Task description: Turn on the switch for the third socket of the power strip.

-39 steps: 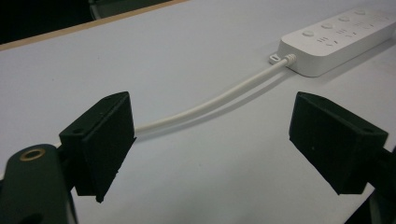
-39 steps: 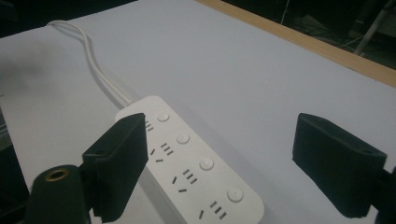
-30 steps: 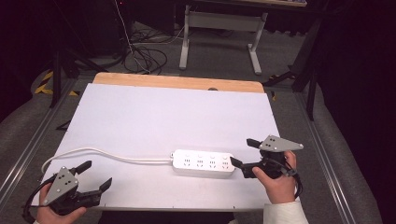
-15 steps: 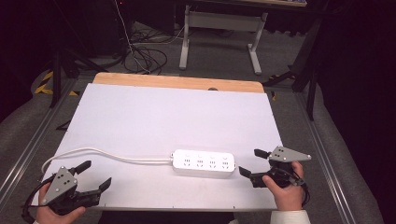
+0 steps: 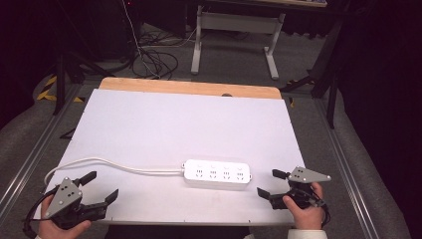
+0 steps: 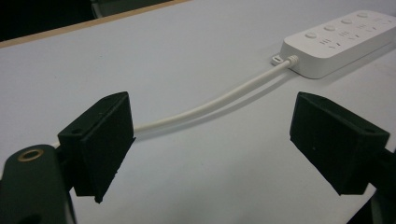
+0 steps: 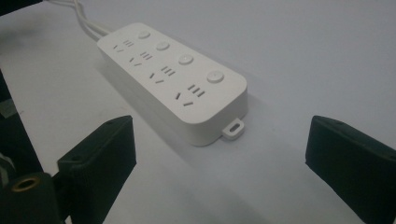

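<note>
While my right tool [image 5: 271, 184] sits wide apart w/ nothing in it, the power strip [image 5: 216, 174] lies just in front. My left tool [image 5: 97, 187] gapes too, its cord [image 6: 215, 103] just ahead on the tabletop [image 5: 174, 119].

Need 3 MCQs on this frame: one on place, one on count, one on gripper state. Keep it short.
1. Where does the power strip lie?
A. near edge of the white table top, right of middle
B. far left corner
C. on the floor

2. How many round buttons does it carry?
A. two
B. four
C. six

3. How do the left gripper and right gripper stand?
A. both shut
B. right one shut on the strip
C. both open, holding nothing

Key: 1 A, the high view puts it there. 2 B, the right gripper view shows four in a row. 3 C, each gripper view shows its jaws wide apart over bare table.
</note>
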The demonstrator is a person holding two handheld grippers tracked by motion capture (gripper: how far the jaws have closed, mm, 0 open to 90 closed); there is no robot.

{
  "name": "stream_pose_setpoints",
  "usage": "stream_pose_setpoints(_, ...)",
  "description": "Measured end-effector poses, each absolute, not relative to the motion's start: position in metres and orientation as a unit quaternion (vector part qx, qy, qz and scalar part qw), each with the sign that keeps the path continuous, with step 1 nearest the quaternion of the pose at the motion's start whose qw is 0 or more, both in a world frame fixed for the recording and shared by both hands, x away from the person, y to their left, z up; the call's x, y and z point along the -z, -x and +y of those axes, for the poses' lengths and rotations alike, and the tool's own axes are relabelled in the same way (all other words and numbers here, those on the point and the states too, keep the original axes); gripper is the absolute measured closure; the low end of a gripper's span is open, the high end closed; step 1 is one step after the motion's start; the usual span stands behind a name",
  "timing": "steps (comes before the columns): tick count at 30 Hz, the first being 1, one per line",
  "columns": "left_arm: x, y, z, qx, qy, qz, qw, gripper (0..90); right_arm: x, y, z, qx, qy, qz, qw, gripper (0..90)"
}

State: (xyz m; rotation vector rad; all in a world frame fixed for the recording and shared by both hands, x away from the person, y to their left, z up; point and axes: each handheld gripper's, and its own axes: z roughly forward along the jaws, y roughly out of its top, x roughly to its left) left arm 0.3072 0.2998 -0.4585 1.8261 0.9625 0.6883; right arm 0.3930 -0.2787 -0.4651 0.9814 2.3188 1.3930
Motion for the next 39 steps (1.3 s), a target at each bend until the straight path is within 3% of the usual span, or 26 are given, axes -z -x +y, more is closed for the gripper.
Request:
stream_pose_setpoints(21,0.461,-0.312,0.305,-0.278,-0.748,0.399,0.452,12.6,0.493,-0.384,-0.283,-0.449,-0.356,0.806,0.145,8.6)
stream_pose_setpoints(27,0.464,-0.314,0.302,-0.294,-0.760,0.397,0.421,12.4,0.496,-0.389,-0.285,-0.457,-0.373,0.801,0.105,7.3)
stream_pose_setpoints(39,0.462,-0.313,0.304,-0.281,-0.750,0.403,0.443,12.4,0.490,-0.386,-0.284,-0.455,-0.356,0.801,0.157,7.1)
